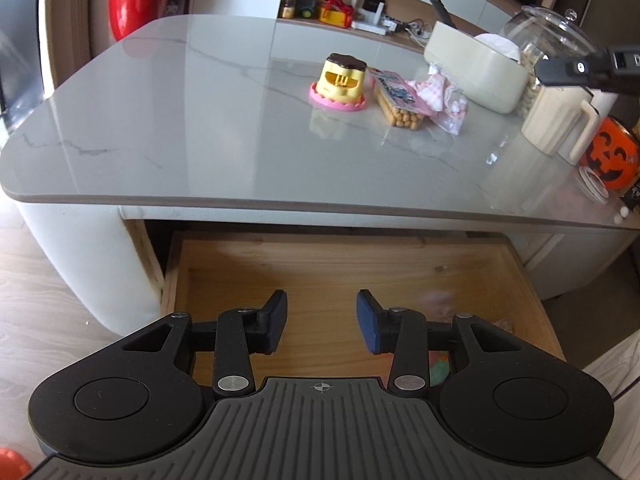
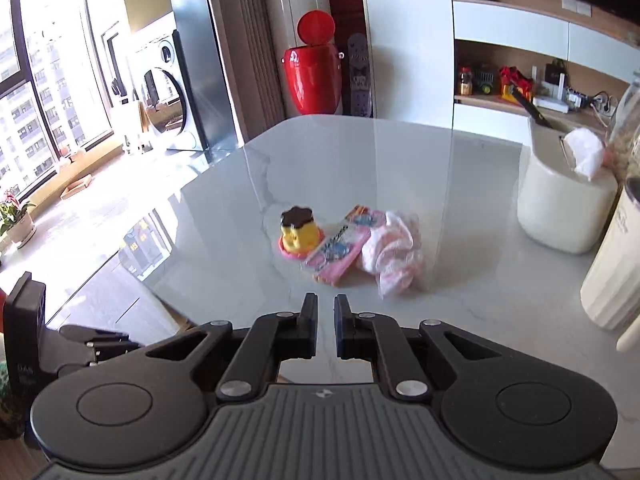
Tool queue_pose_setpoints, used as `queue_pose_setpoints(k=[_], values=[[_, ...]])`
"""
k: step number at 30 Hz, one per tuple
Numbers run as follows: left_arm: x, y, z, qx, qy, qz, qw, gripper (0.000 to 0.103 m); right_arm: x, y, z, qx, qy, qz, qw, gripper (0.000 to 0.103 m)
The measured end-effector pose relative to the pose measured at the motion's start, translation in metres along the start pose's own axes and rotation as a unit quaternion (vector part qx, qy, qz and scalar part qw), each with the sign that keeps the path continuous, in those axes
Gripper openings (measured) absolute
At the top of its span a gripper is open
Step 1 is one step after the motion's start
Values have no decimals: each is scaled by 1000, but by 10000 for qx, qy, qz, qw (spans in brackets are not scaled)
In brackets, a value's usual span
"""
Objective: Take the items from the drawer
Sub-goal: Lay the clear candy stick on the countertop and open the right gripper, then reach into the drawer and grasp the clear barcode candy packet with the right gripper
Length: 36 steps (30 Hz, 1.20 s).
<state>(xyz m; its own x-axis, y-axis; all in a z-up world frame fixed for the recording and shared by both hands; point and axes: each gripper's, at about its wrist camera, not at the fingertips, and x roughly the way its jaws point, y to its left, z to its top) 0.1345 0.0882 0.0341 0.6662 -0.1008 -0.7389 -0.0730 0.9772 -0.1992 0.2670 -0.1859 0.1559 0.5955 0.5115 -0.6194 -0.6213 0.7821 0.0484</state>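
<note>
The wooden drawer (image 1: 320,264) stands pulled out under the marble table (image 1: 180,128). My left gripper (image 1: 322,300) hovers over it, open, with nothing between the pads. A blurred pale pink item (image 1: 438,304) and a colourful item (image 1: 440,362) lie at the drawer's right, partly hidden behind my right finger linkage. On the table sit a yellow pudding toy (image 1: 342,80) (image 2: 298,232), a pink pack of biscuit sticks (image 1: 398,98) (image 2: 340,244) and a pink-white bag (image 1: 440,98) (image 2: 394,256). My right gripper (image 2: 325,302) is shut and empty above the table, short of these things.
A cream tissue box (image 1: 476,72), a glass jar (image 1: 548,36), a cream jug (image 1: 560,120) and an orange pumpkin bucket (image 1: 612,156) crowd the table's right end. A red bin (image 2: 314,76) stands beyond the far edge. Shelves with toys line the back wall.
</note>
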Motion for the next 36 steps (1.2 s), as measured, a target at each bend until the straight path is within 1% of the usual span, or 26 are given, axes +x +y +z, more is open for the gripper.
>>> queue_pose_setpoints(k=[2, 3, 4, 6, 7, 9, 12, 13, 14, 16, 18, 19, 21, 23, 24, 27, 29, 31, 35, 36], values=[[0, 2, -3, 40, 62, 234, 9997, 42, 10, 1, 21, -44, -149, -157, 9998, 8], [-1, 3, -5, 71, 93, 350, 9993, 42, 16, 2, 29, -69, -149, -217, 9996, 8], [-2, 3, -6, 110, 129, 438, 9989, 42, 23, 3, 36, -80, -48, -193, 9998, 8], [-3, 4, -7, 136, 168, 500, 9985, 42, 36, 8, 38, -87, 265, -70, 9996, 9], [-3, 4, -8, 146, 200, 503, 9984, 42, 42, 14, 34, -210, 461, -3, 9987, 9], [-4, 4, -8, 150, 256, 486, 9984, 42, 51, 31, 17, -644, 795, 48, 9947, 9], [-2, 4, -10, 126, 375, 450, 9982, 42, 61, 51, -18, -1152, 1326, 226, 9842, 9], [0, 5, -10, 95, 431, 444, 9980, 42, 66, 56, -35, -1307, 1555, 310, 9787, 10], [2, 6, -11, 57, 478, 446, 9978, 42, 73, 62, -51, -1458, 1749, 368, 9730, 12], [4, 10, -12, -40, 559, 469, 9973, 42, 88, 71, -80, -1751, 2091, 435, 9611, 21], [6, 14, -13, -151, 630, 480, 9967, 42, 104, 83, -108, -2116, 2293, 486, 9488, 34], [7, 16, -13, -209, 666, 474, 9964, 42, 113, 90, -121, -2347, 2320, 504, 9426, 38], [11, 20, -14, -316, 727, 443, 9959, 42, 132, 100, -140, -2825, 2199, 447, 9327, 56], [13, 25, -14, -436, 790, 412, 9951, 42, 148, 108, -156, -3175, 2004, 449, 9257, 61], [15, 28, -15, -494, 815, 415, 9946, 42, 158, 112, -163, -3348, 1900, 467, 9218, 61], [19, 37, -16, -689, 874, 436, 9928, 42, 177, 118, -175, -3517, 1572, 579, 9210, 61], [20, 43, -17, -859, 904, 376, 9915, 42, 187, 119, -180, -3553, 1418, 545, 9223, 65], [20, 48, -18, -981, 937, 319, 9902, 42, 194, 116, -179, -3399, 1383, 522, 9288, 65], [22, 49, -18, -1022, 982, 274, 9895, 42, 206, 102, -172, -2935, 1466, 409, 9438, 72], [22, 49, -17, -1020, 985, 259, 9896, 42, 210, 98, -170, -2773, 1517, 452, 9477, 72]])
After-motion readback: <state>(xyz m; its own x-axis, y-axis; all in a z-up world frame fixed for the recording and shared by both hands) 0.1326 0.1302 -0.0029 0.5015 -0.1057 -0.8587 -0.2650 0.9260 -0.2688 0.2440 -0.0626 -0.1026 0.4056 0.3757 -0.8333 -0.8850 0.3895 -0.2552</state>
